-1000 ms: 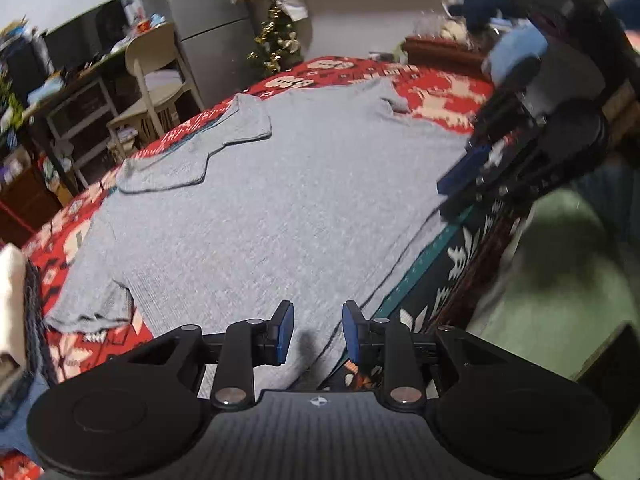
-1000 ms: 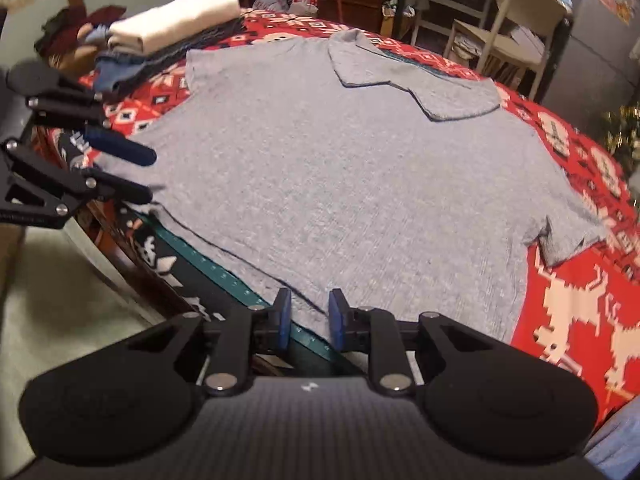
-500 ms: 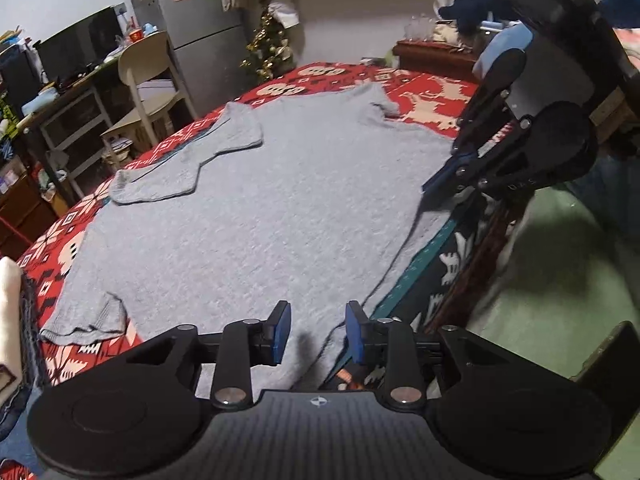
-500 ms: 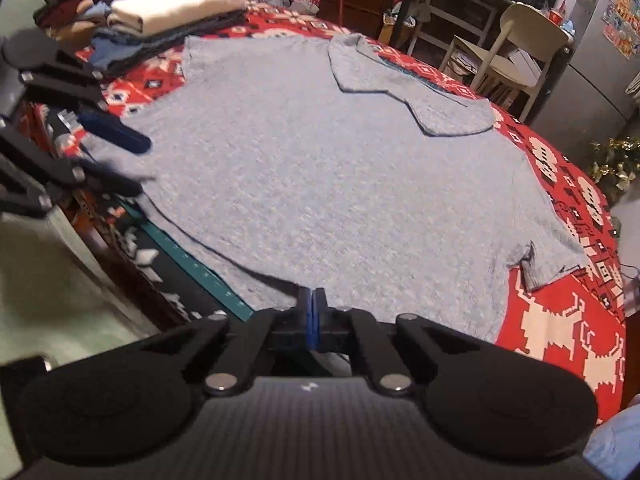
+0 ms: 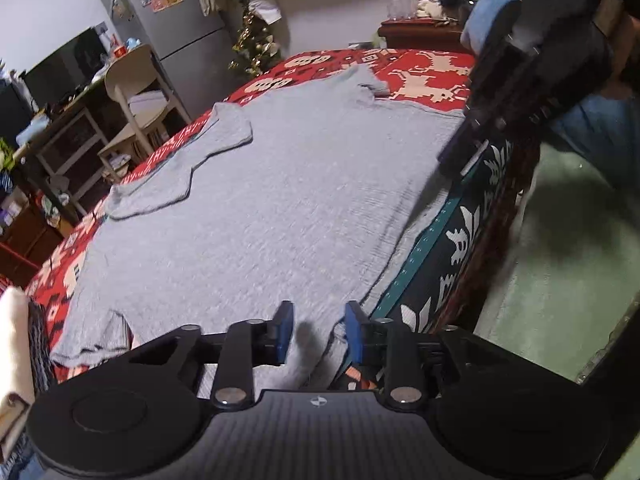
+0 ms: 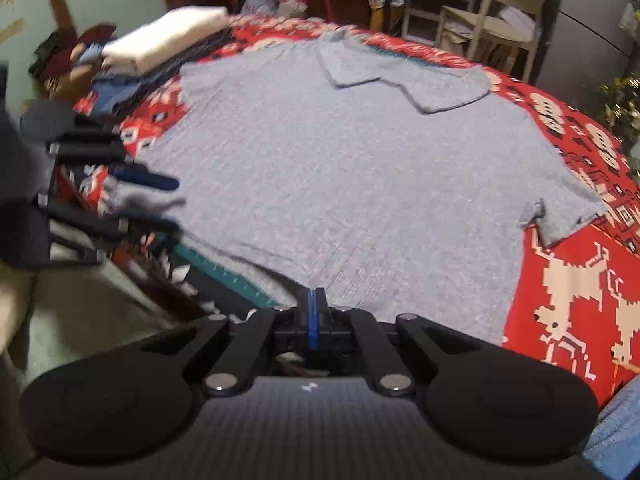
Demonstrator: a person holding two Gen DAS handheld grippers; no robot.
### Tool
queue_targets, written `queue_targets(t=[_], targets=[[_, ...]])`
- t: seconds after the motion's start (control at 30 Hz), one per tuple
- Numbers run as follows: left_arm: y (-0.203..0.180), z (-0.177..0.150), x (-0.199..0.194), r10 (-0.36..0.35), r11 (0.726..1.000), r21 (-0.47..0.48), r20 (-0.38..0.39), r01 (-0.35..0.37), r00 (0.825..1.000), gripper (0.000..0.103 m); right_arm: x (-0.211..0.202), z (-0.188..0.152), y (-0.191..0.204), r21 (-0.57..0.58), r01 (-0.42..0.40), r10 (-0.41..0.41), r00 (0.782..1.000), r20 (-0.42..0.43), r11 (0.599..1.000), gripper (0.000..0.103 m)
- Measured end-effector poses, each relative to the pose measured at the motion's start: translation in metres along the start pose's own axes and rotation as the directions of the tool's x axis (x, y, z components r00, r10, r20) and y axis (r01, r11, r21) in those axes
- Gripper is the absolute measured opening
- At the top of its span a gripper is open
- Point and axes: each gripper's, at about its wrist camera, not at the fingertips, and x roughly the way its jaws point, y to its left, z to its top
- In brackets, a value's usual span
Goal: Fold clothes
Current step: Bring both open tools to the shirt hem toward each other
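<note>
A red patterned blanket (image 6: 568, 280) with white animal figures covers the bed. At its far left corner sits a stack of folded laundry (image 6: 160, 46), a cream piece on top. Beyond the bed stand a cream wooden chair (image 5: 136, 104), a grey refrigerator (image 5: 180, 28) carrying stickers, and a small decorated Christmas tree (image 5: 254, 46).

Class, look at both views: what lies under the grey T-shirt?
Under the grey T-shirt lies a red patterned blanket, showing around its edges. At the near side the hem overhangs a dark patterned cloth. Whatever lies beneath the shirt's middle is covered.
</note>
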Motion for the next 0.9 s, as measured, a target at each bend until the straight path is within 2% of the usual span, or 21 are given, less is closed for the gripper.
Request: queue_targets(t=[0.03,0.07,0.1,0.2,0.5,0.63,0.8,0.9], targets=[[0.001,-0.001,0.0,-0.004,1.0,-0.003,-0.002,0.004,1.0,0.015,0.001,-0.001,0.001,-0.003,-0.002,0.002,1.0,-0.007,1.0,0.0],[0.001,-0.001,-0.001,-0.007,1.0,-0.005,-0.005,0.007,1.0,0.004,0.002,-0.001,0.0,0.0,-0.006,0.006,1.0,-0.011,1.0,0.0],[0.002,-0.002,-0.002,-0.013,1.0,-0.012,-0.004,0.013,1.0,0.003,0.002,-0.002,0.0,0.004,-0.009,0.009,1.0,-0.014,1.0,0.0],[0.004,-0.003,-0.004,-0.031,0.999,-0.033,0.002,0.031,1.0,0.002,0.003,-0.003,-0.001,0.013,-0.018,0.018,0.999,-0.026,1.0,0.0],[-0.004,-0.011,-0.011,-0.023,0.999,0.025,-0.001,0.023,1.0,0.002,0.008,-0.005,-0.003,0.011,-0.031,0.032,0.998,-0.059,0.999,0.0],[-0.003,-0.009,-0.019,-0.044,0.999,0.022,0.02,0.043,0.999,0.001,0.006,-0.004,-0.006,0.029,-0.036,0.037,0.998,-0.054,0.999,0.0],[-0.005,-0.018,-0.01,-0.051,0.998,0.027,-0.036,0.052,0.998,0.001,0.008,-0.004,-0.011,0.054,-0.039,0.042,0.997,-0.062,0.998,0.0],[-0.006,-0.017,-0.01,-0.048,0.998,0.028,-0.04,0.049,0.998,0.002,0.009,-0.004,-0.01,0.065,-0.06,0.065,0.995,-0.076,0.996,0.002]])
